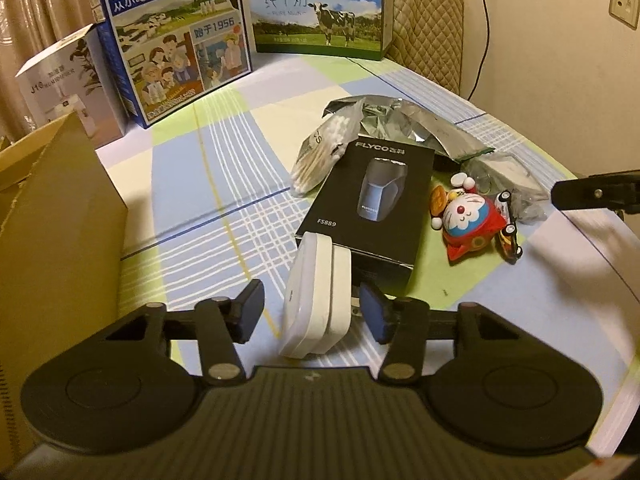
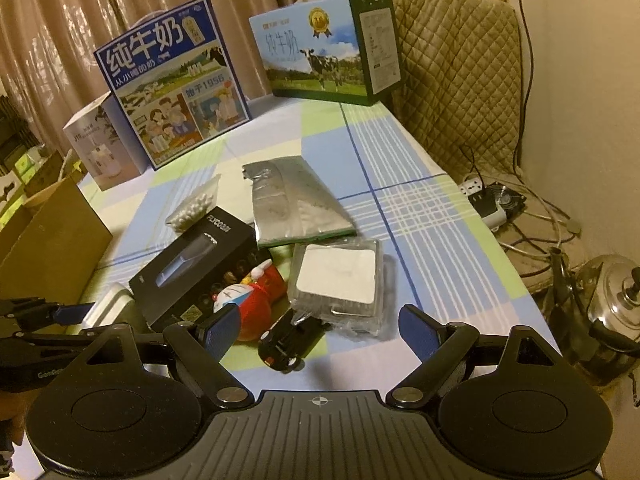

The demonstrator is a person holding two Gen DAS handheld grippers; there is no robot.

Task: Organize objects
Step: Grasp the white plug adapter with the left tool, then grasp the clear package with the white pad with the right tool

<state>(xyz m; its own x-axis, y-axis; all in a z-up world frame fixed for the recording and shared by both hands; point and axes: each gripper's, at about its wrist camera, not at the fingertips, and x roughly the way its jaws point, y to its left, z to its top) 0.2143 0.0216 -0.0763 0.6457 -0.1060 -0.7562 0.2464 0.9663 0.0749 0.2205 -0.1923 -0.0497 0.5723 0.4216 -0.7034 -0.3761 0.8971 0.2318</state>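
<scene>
A heap of objects lies on the checked tablecloth (image 1: 224,184). A white flat case (image 1: 316,300) stands on edge between the open fingers of my left gripper (image 1: 314,312), which do not touch it. Behind it are a black FLYCO shaver box (image 1: 368,208), a Doraemon figure (image 1: 468,220), a toy car (image 1: 508,228), a cotton swab bag (image 1: 320,152) and a silver foil bag (image 1: 400,120). My right gripper (image 2: 320,332) is open above the toy car (image 2: 288,340), with a clear plastic pack (image 2: 340,280) just beyond it.
An open cardboard box (image 1: 52,240) stands at the left table edge. Two milk cartons (image 1: 172,44) (image 1: 316,8) and a white humidifier box (image 1: 60,84) stand at the back. A quilted chair (image 2: 452,80), a power strip (image 2: 480,200) and a kettle (image 2: 612,300) are right of the table.
</scene>
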